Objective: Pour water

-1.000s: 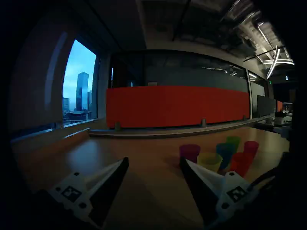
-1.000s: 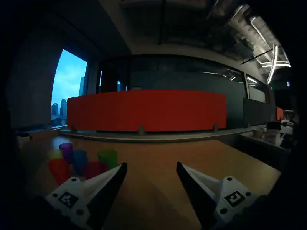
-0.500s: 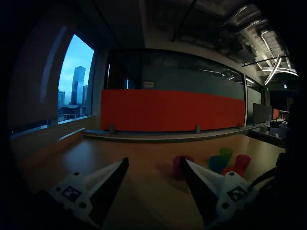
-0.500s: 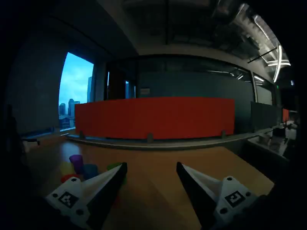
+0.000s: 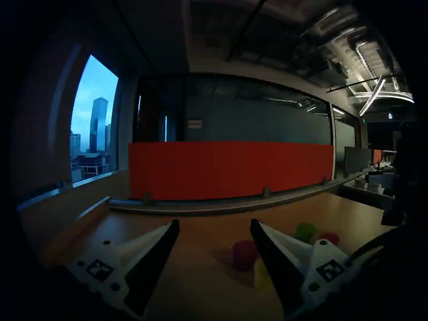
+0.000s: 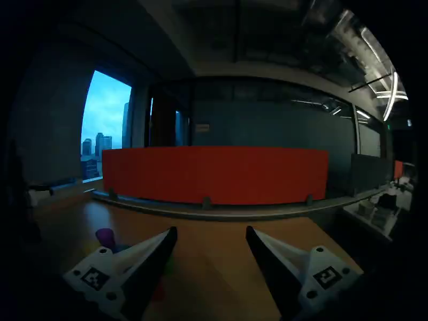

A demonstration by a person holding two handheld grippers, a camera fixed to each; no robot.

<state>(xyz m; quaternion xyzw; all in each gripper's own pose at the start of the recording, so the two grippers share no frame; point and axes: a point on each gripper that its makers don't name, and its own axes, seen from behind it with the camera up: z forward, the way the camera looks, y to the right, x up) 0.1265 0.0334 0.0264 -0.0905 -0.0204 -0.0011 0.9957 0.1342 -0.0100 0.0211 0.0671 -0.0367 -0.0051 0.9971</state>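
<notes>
The left hand-held gripper (image 5: pixel 213 222) is spread wide and empty over the brown wooden table (image 5: pixel 206 267). Beyond its right finger stand a purple plastic cup (image 5: pixel 245 254), a yellow plastic cup (image 5: pixel 261 274), a green plastic cup (image 5: pixel 305 231) and a red plastic cup (image 5: pixel 330 238). The right hand-held gripper (image 6: pixel 209 229) is also spread and empty.

No words, brands or numbers can be read. The fingers of the left tongs (image 5: pixel 214 221) and the right tongs (image 6: pixel 210 229) carry black-and-white square code markers (image 5: pixel 100 270), not lettering. A small pale sign (image 5: pixel 195 124) on the dark glass wall (image 5: pixel 257 120) is too small to read.
</notes>
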